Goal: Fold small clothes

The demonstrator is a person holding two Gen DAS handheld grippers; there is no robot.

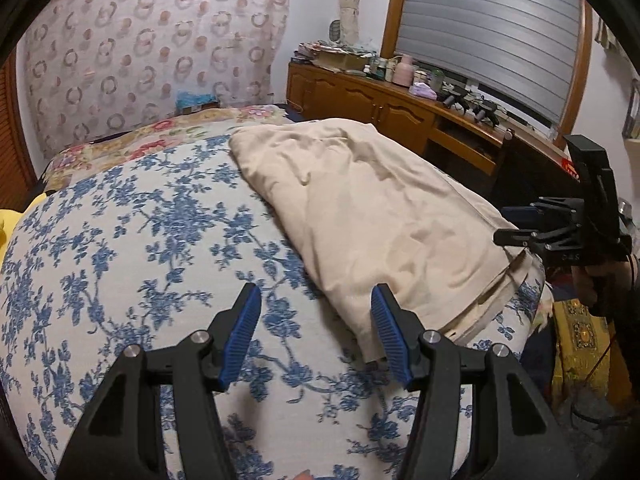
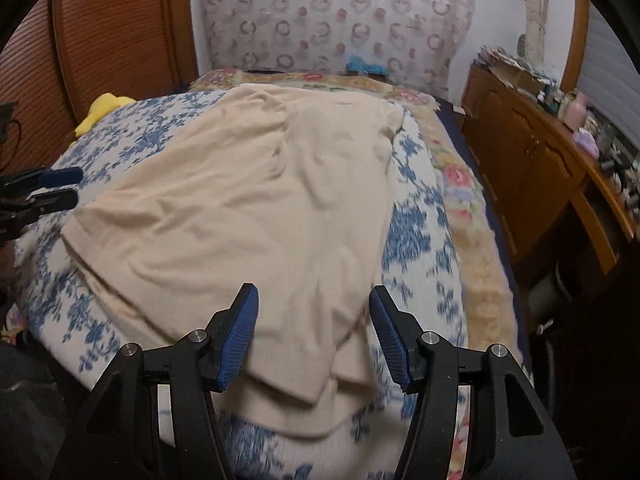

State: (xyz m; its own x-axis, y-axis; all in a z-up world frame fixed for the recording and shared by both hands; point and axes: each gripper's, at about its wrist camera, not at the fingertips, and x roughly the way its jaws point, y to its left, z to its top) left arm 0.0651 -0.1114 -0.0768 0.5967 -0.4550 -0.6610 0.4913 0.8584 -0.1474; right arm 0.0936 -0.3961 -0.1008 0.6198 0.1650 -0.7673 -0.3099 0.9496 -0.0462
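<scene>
garment (image 2: 248, 216): beige, partly folded, flat on the bed (image 2: 416, 232), long axis toward the headboard
right claw (image 2: 314, 336): apart, empty, over the near hem, nearer
left claw (image 1: 316, 334): apart, empty, beside its left edge

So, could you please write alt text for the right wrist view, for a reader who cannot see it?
A beige garment, partly folded, lies on a blue floral bedcover, with the open right gripper just above its near edge. The left gripper shows at the left edge, a wooden dresser at right.
</scene>
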